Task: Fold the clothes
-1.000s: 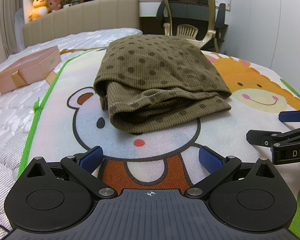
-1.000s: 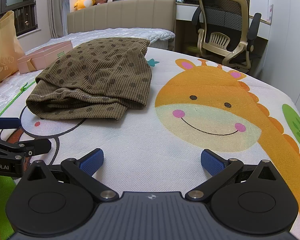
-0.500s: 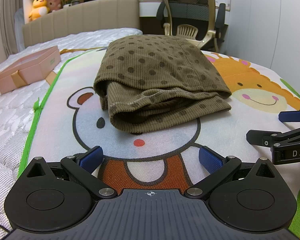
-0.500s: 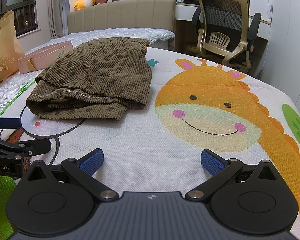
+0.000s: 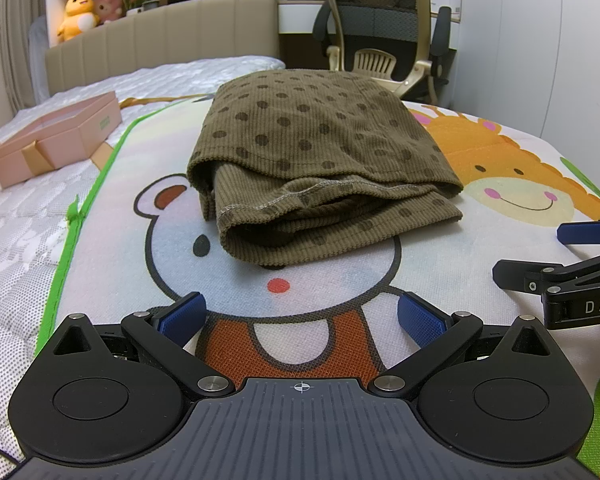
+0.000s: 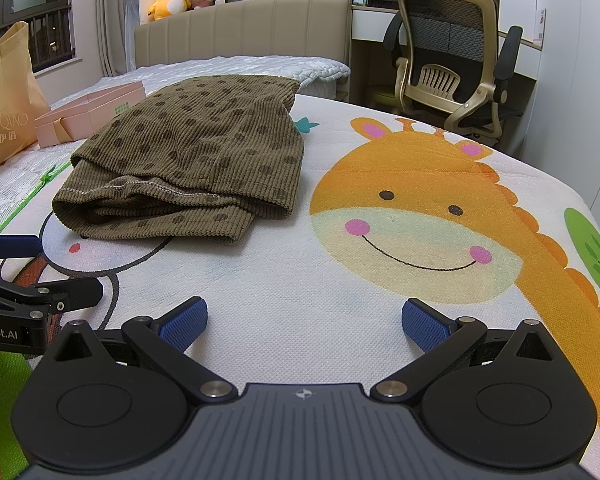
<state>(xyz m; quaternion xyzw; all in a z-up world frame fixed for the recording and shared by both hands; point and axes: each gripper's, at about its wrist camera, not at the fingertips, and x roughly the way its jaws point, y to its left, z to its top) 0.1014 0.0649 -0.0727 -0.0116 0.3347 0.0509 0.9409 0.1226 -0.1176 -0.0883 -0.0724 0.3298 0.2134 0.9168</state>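
Grippers idle: my left gripper [image 5: 300, 316] and right gripper [image 6: 304, 320] both sit jaws apart, empty, low over the cartoon mat [image 6: 340, 280]. Beyond them lies the folded olive dotted garment [image 5: 312, 168], long axis running near-to-far, layered hem edges facing me.

Garment [image 5: 316, 152]: olive-brown, darker polka dots. Mat [image 6: 284, 288]: white, orange giraffe, bear print, green border. Box [image 5: 56, 140]: pink. Pads [image 5: 182, 316]: blue.
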